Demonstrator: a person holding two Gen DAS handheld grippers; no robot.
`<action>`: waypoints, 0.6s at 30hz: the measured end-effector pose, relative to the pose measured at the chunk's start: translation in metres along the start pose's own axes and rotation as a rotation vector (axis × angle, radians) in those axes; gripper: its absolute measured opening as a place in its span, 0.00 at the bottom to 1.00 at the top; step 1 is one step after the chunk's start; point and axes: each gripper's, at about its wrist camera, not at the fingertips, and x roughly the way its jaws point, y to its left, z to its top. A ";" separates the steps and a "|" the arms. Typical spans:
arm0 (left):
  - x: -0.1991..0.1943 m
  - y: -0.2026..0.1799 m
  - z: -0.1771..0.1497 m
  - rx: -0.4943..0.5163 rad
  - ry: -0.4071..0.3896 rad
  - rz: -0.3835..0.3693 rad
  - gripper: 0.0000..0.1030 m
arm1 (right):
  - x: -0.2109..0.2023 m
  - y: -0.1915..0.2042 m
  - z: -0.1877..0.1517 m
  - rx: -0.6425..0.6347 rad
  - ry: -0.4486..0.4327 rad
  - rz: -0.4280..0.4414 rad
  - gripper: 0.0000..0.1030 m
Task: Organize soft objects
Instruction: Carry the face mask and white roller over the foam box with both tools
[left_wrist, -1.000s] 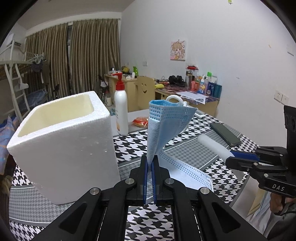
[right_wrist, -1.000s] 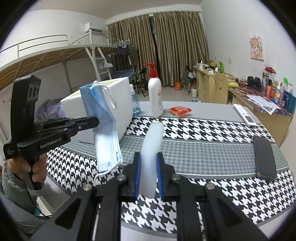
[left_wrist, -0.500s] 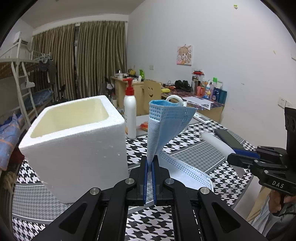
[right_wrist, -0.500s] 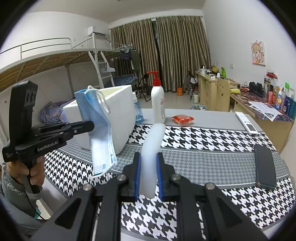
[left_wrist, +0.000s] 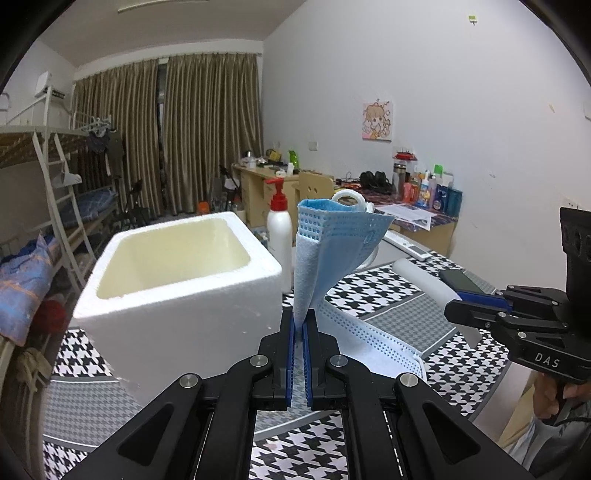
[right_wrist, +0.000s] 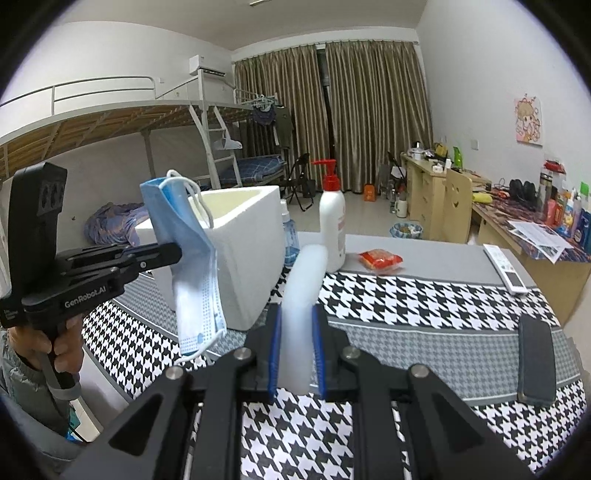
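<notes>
Evidently bound for the foam box (left_wrist: 173, 280), left gripper (left_wrist: 299, 321) pinches the face mask (left_wrist: 332, 251); right gripper (right_wrist: 297, 332) clamps a white foam roll (right_wrist: 304, 288).

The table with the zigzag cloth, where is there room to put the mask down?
The widest bare patch of the table lies between the foam box and the black phone. Nearer, the checkered strip below the tongs is bare too. The foam box itself looks empty inside. It is crowded at the far edge: pump bottle, blue bottle, red packet, remote.
</notes>
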 end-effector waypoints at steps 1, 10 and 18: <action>-0.002 0.002 0.001 0.000 -0.004 0.004 0.04 | 0.000 0.001 0.001 -0.005 -0.003 0.002 0.19; -0.009 0.007 0.010 0.009 -0.034 0.019 0.04 | 0.001 0.011 0.012 -0.029 -0.025 0.011 0.19; -0.018 0.017 0.017 0.005 -0.068 0.043 0.04 | 0.005 0.017 0.023 -0.040 -0.043 0.018 0.19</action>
